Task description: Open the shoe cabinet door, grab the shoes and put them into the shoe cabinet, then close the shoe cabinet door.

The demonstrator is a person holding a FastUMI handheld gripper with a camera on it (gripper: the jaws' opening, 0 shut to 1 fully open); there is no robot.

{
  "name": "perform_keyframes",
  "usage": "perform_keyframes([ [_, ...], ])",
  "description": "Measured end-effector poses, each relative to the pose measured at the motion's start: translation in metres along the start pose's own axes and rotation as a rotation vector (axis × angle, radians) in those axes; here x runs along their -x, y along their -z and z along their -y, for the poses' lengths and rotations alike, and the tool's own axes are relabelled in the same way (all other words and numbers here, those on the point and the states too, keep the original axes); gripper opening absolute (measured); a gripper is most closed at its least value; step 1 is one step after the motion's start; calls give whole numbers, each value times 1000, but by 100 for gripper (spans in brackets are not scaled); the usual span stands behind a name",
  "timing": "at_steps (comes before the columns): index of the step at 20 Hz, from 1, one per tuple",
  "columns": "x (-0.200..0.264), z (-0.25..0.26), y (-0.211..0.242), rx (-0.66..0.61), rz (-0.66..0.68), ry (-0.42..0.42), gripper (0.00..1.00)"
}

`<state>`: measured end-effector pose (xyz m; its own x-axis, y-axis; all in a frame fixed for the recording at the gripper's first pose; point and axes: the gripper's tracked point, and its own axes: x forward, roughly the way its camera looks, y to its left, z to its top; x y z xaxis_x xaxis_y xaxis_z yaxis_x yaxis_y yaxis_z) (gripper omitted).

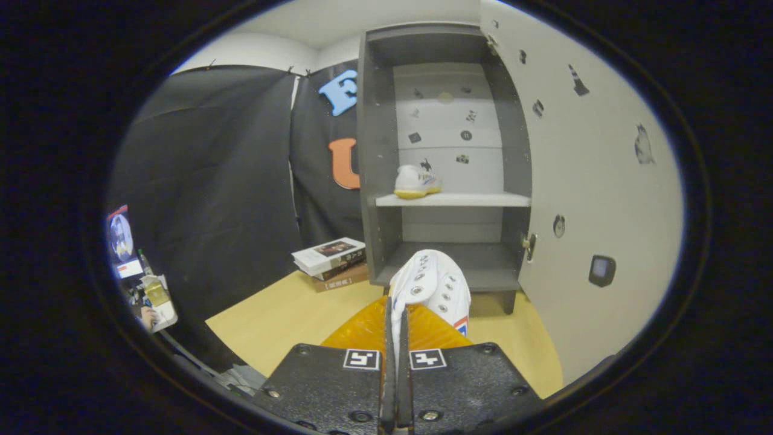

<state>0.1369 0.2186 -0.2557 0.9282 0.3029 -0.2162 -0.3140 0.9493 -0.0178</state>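
Gripper (395, 338) clamped on the edge of a white lace-up shoe (432, 287), held up ahead of the open grey wooden shoe cabinet (377, 181). Its mate, a white yellow-soled shoe (415, 181), sits on the upper shelf (453, 199); the lower bay looks free to take this one.

Gripper (397, 326) level, fingers clamped together

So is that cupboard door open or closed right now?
Open. The door is swung wide, showing the cupboard's shelf with one shoe; the gripper pinches another shoe.
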Motion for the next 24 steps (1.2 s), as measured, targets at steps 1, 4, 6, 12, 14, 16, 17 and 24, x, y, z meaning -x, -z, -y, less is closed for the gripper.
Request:
perform_keyframes([
  [1, 8, -5, -18, 5, 23, -11, 5],
  [4, 29, -16, -67, 8, 75, -29, 5],
  [6, 40, -26, -100, 16, 117, -44, 5],
  [12, 64, -45, -176, 33, 163, -64, 5],
  [14, 62, -40, -194, 36, 148, -56, 5],
  [16, 55, -34, -217, 38, 136, -27, 5],
  [17, 50, -29, -229, 44, 139, -4, 5],
  [24, -23, 11, -279, 135, 134, 168, 5],
])
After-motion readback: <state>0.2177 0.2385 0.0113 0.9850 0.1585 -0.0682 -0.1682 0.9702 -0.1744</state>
